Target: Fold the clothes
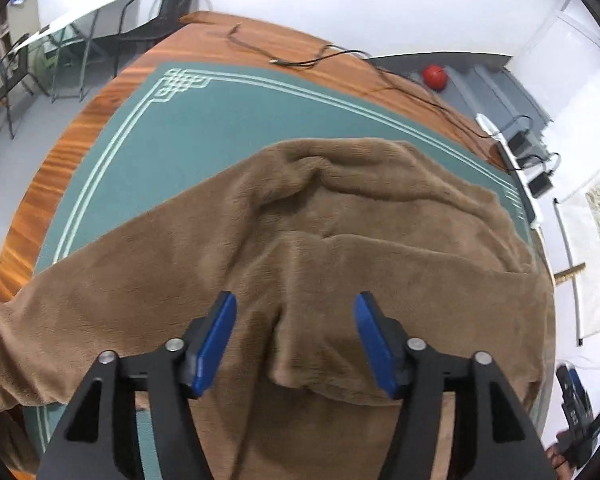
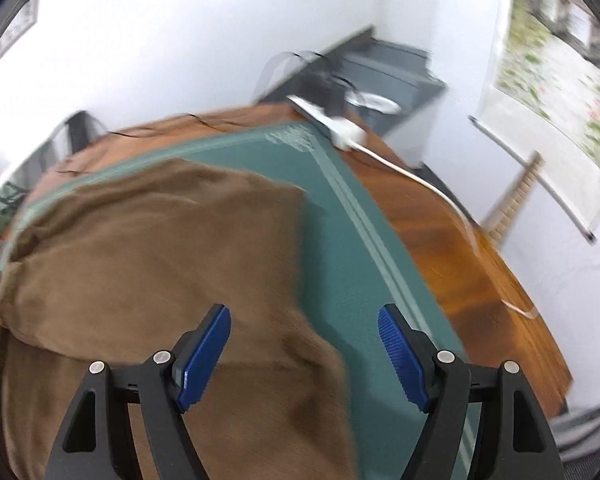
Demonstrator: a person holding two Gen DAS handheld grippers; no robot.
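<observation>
A brown fleece garment lies spread on a green mat on the wooden table, one sleeve running off to the left. My left gripper hovers over the garment's near part, open, with a raised fold of cloth lying between its blue pads without touching them. In the right wrist view the same brown garment fills the lower left. My right gripper stands open above its right edge, with only cloth and mat below. That view is blurred.
Black cables lie on the wooden table at the far side. A white power strip with a white cord sits at the table's far right corner. Chairs stand beyond the table, and a red ball lies on grey stairs.
</observation>
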